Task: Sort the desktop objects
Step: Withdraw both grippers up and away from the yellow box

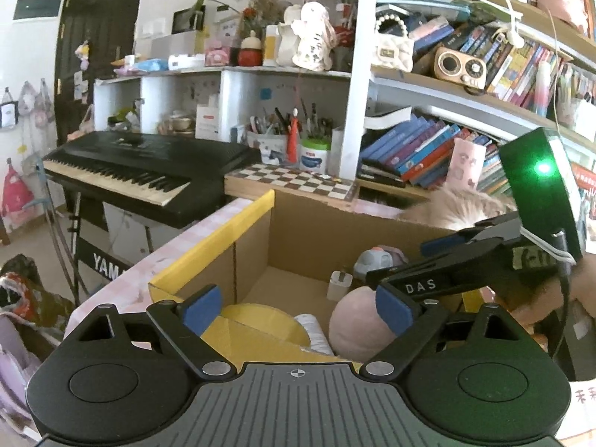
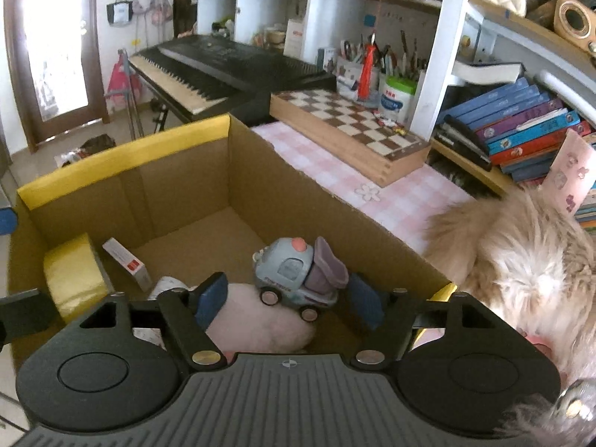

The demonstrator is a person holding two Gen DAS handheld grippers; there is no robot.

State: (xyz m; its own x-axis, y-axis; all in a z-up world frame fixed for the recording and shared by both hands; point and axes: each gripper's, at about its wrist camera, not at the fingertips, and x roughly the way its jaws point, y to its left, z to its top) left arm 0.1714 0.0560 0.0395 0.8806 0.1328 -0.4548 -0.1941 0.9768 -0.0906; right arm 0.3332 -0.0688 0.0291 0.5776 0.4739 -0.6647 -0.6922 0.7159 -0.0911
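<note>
**Both grippers empty over the sorting box**

Left wrist view: the left gripper (image 1: 298, 311) hangs low in the frame with its blue pads spread and nothing between them, above the cardboard box (image 1: 305, 223). A pink plush (image 1: 354, 324) and yellow tape roll (image 1: 260, 316) lie inside, likely dropped there as sorted.

Right wrist view: the right gripper (image 2: 288, 300) is likewise spread and empty over the box. The toy truck (image 2: 298, 275) rests on the plush at centre; a furry item (image 2: 521, 260) at right stays outside, probably unsorted.

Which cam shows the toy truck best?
Right wrist: the toy truck sits whole inside the cardboard box, wheels and purple bed visible. Left wrist catches only its top, behind the right gripper.
</note>
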